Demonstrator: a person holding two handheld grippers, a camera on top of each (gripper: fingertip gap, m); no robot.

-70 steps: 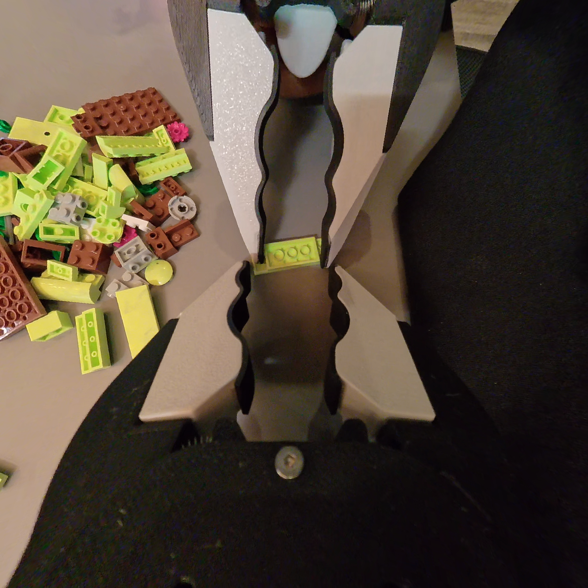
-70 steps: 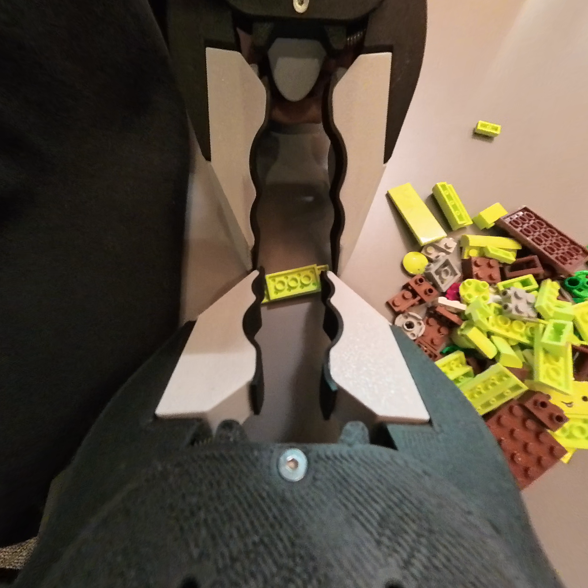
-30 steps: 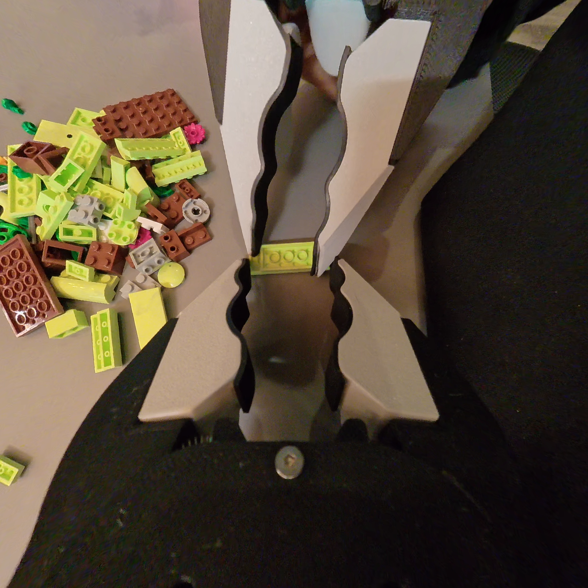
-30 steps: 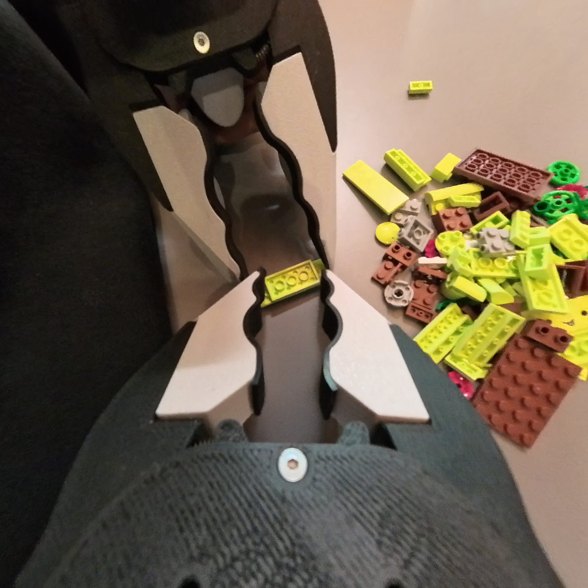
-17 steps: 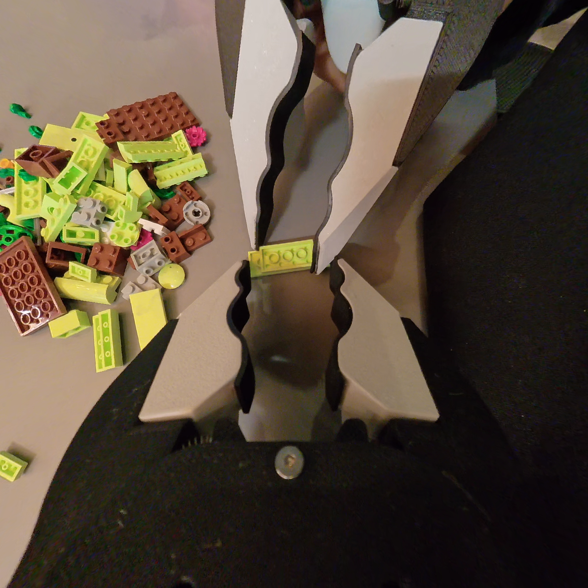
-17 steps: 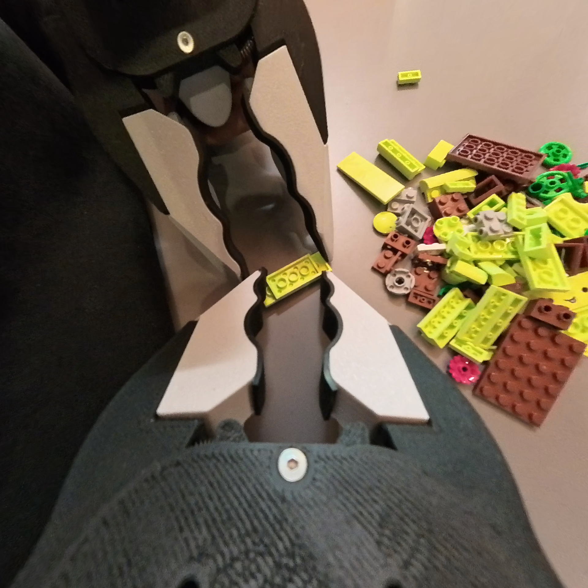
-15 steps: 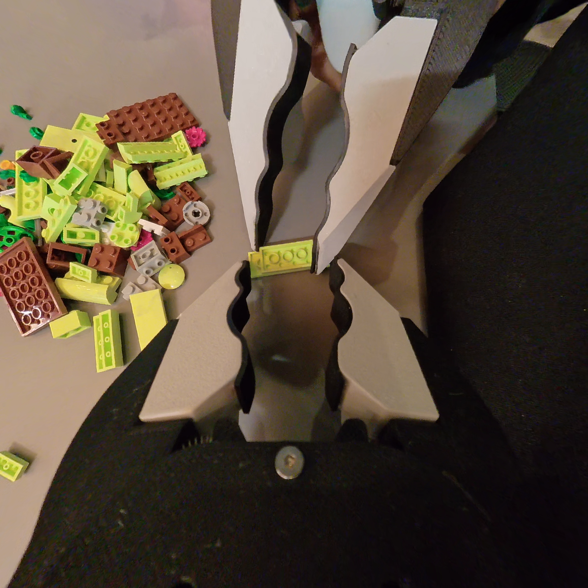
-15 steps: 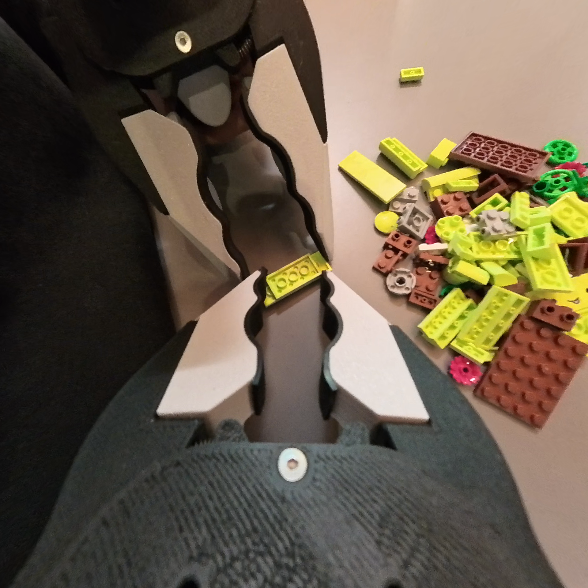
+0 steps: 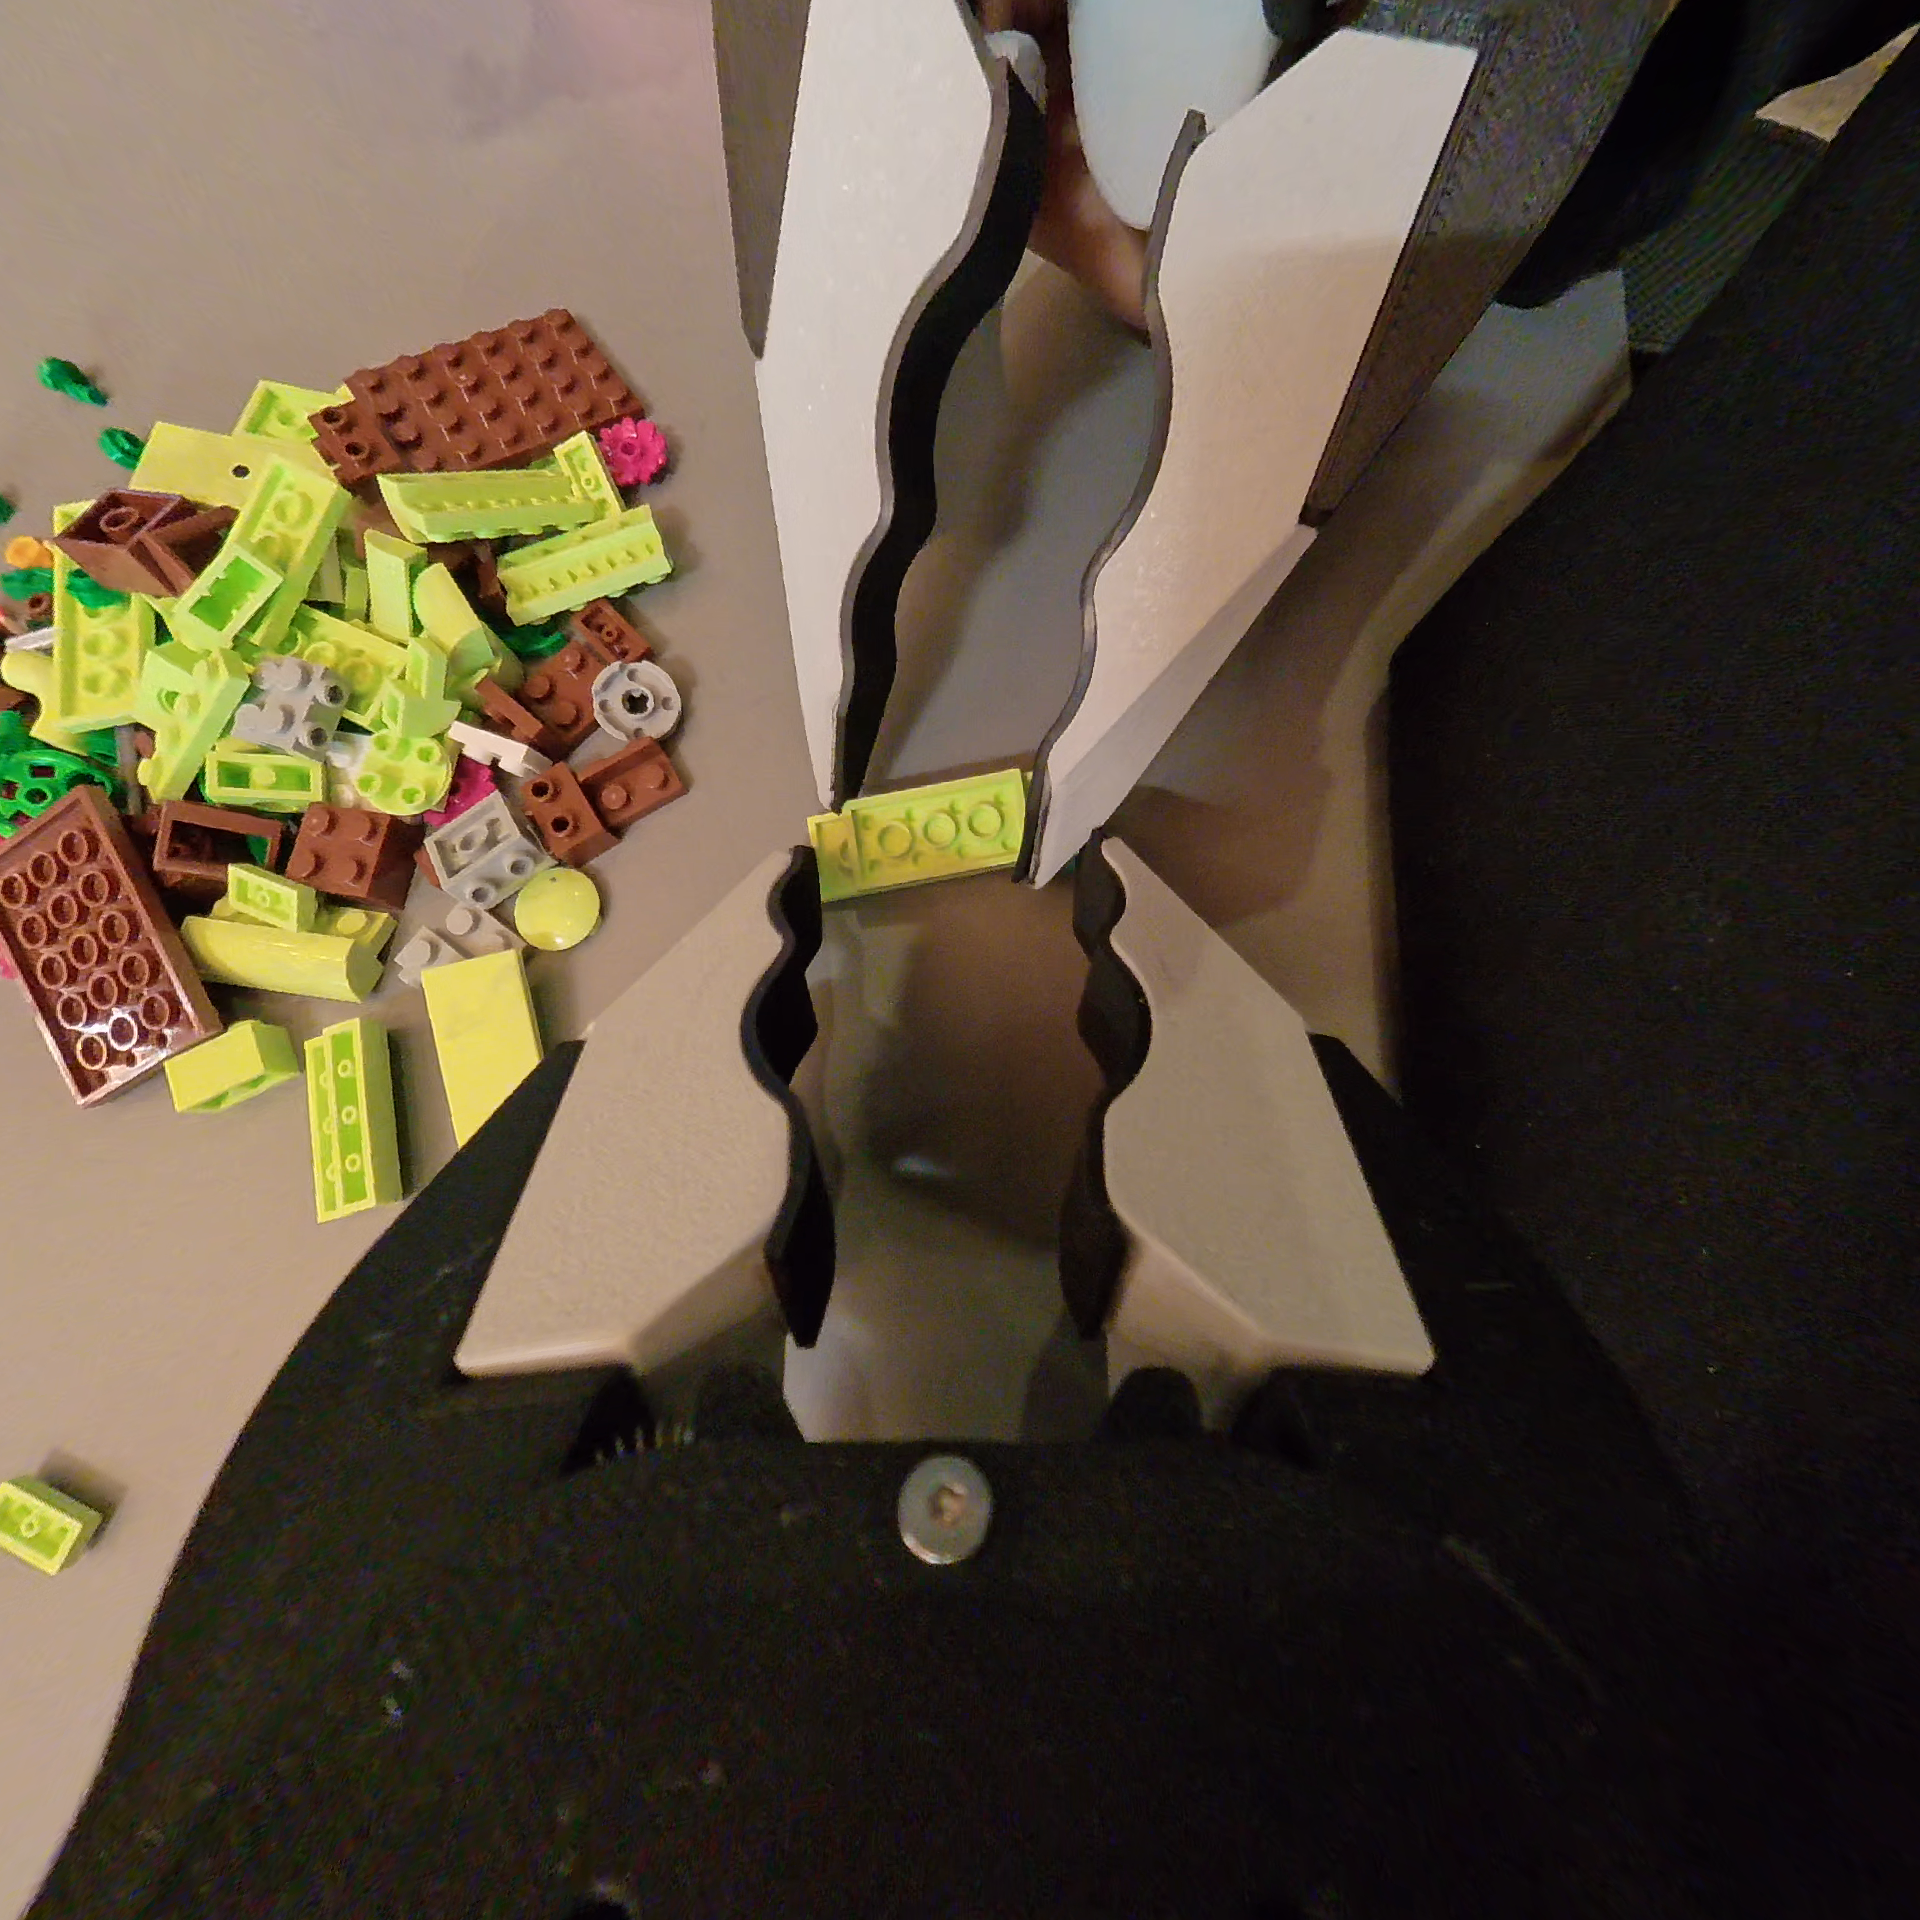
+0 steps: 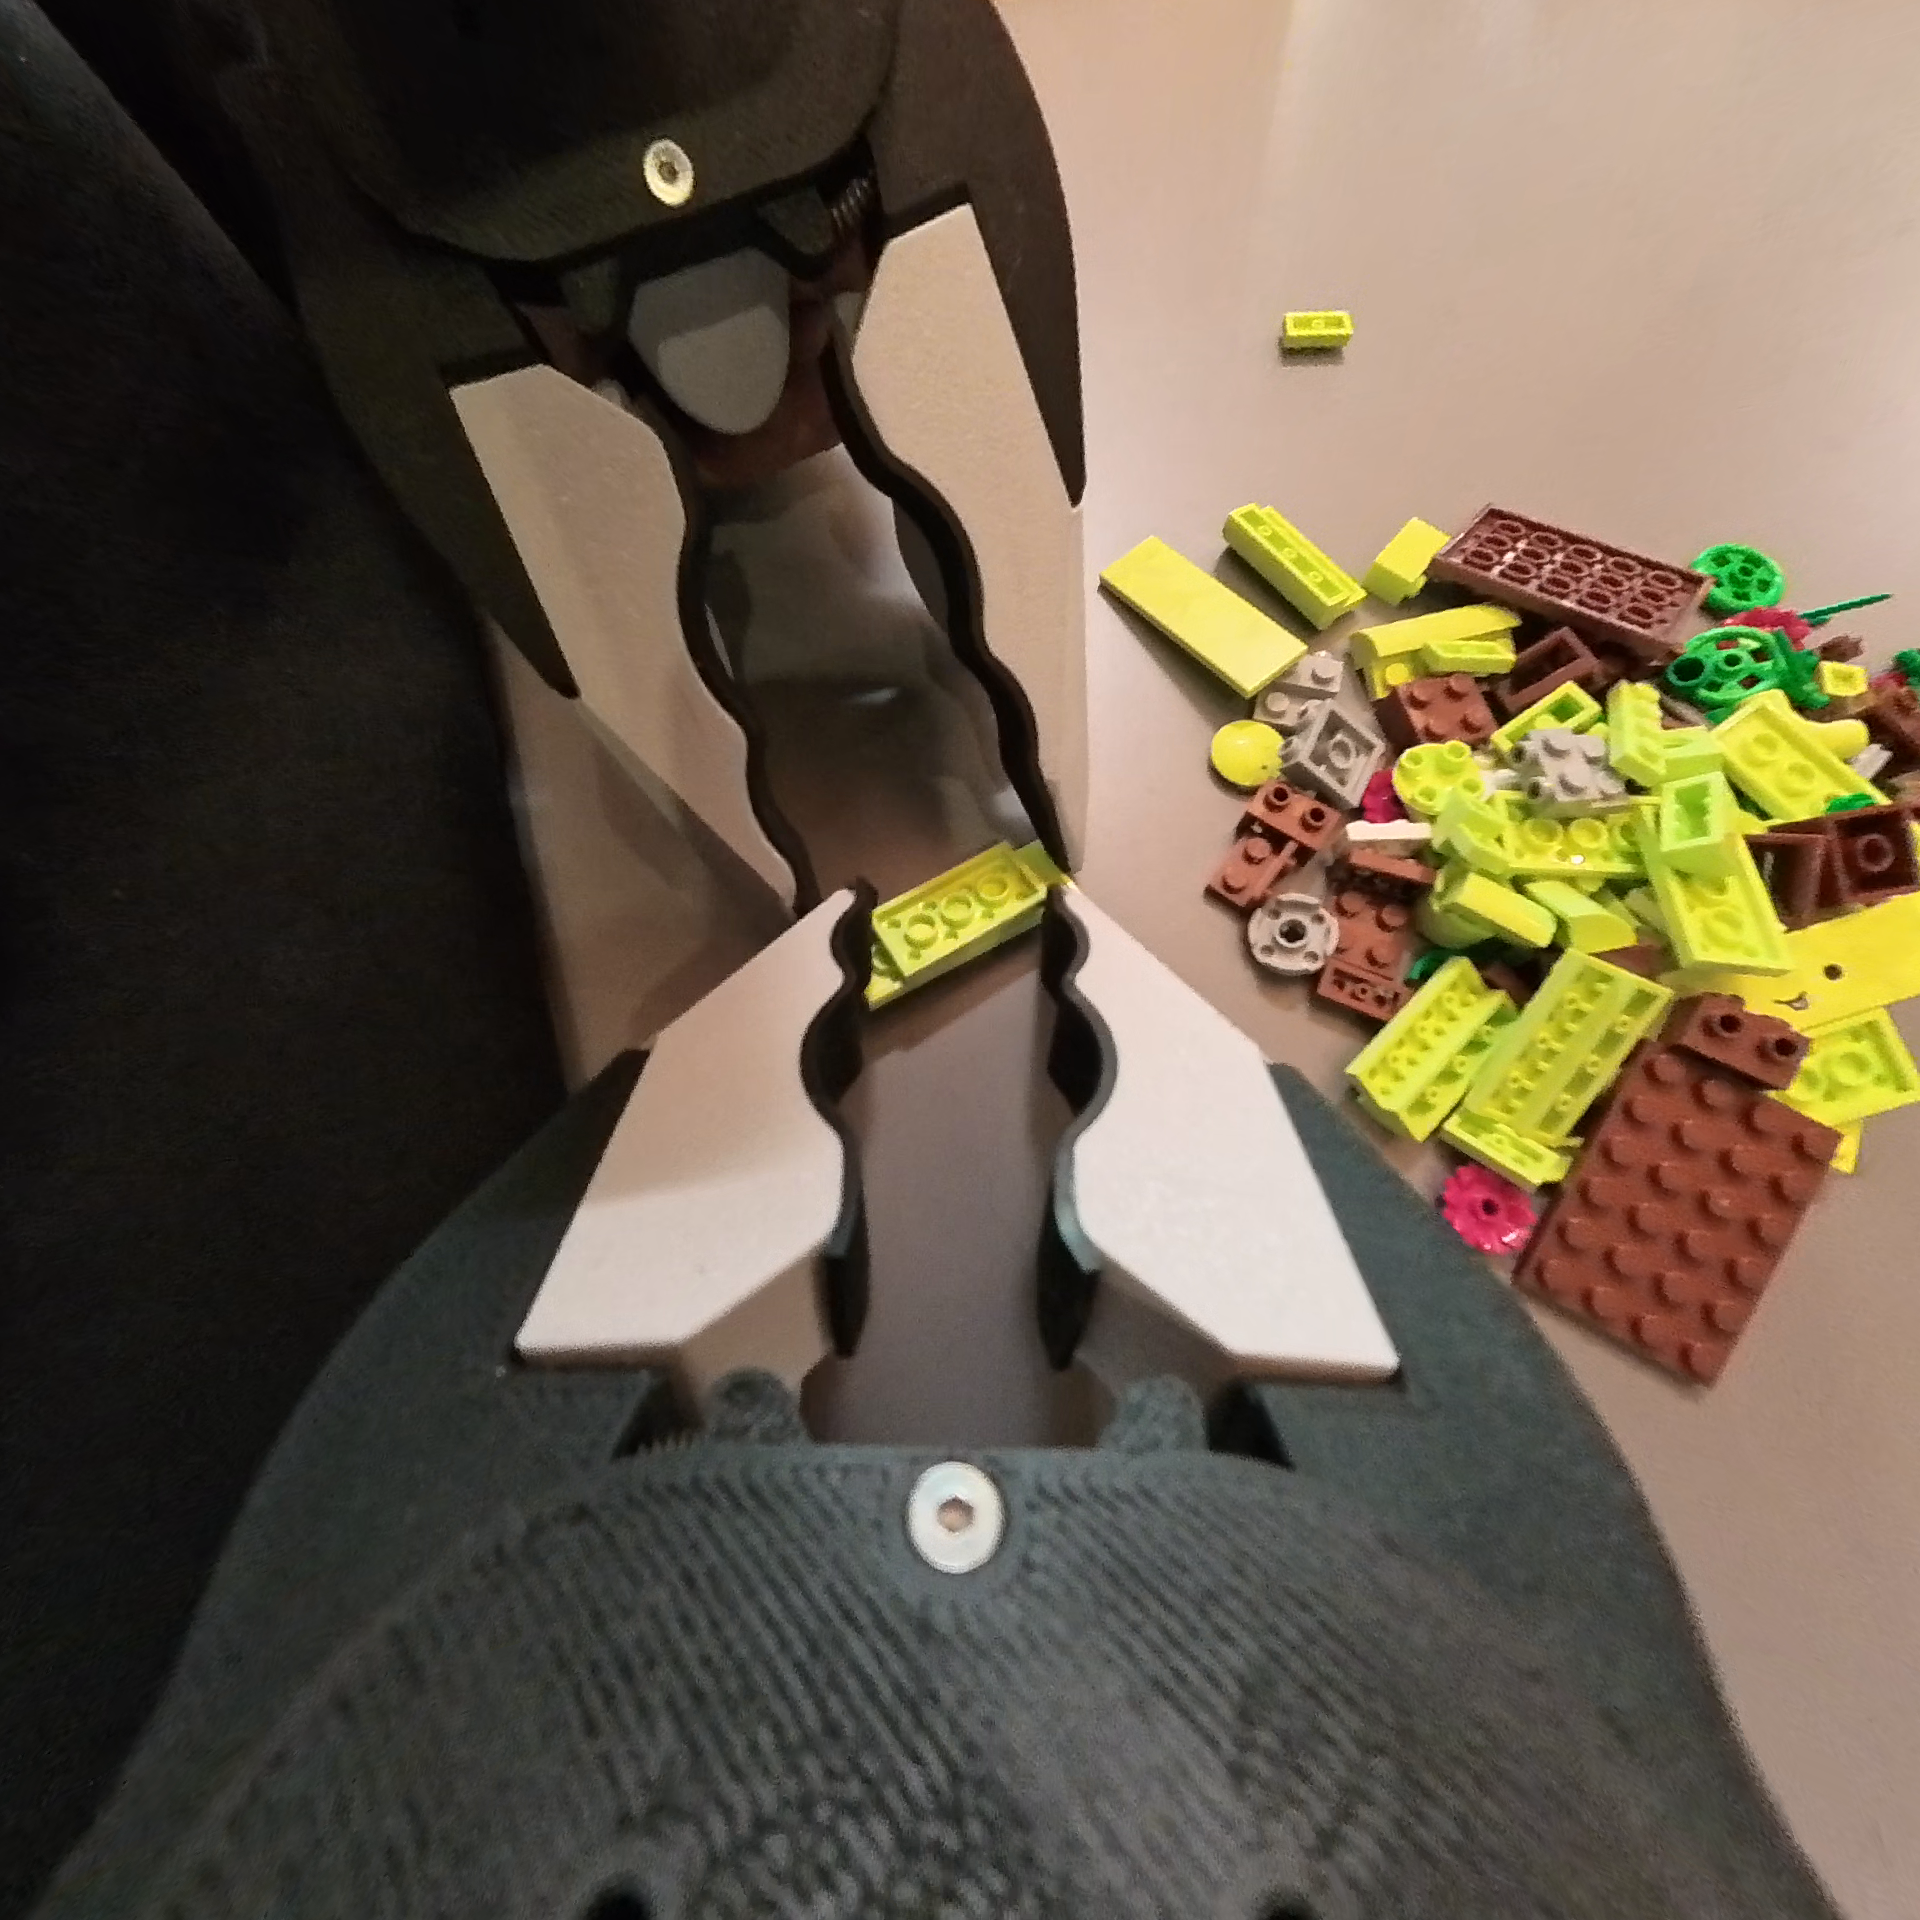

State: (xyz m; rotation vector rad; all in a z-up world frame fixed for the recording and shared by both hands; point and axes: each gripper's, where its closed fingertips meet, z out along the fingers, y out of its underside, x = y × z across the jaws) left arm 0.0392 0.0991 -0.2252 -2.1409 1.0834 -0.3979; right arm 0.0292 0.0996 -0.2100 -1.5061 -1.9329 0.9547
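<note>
Lime-green plate (image 9: 925, 840) sits pinched between the tips of our right gripper (image 10: 951, 935), near the pile of loose bricks (image 9: 343, 665) on the table (image 9: 312, 187), while our left gripper (image 9: 940, 873) brackets it head-on, and we cannot tell whether it squeezes.

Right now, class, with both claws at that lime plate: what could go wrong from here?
The lime plate sits only at the very tips of the right claw; it could slip out. The left claw meets it tip to tip; they might knock together. A dropped plate could vanish among the brick pile.
</note>
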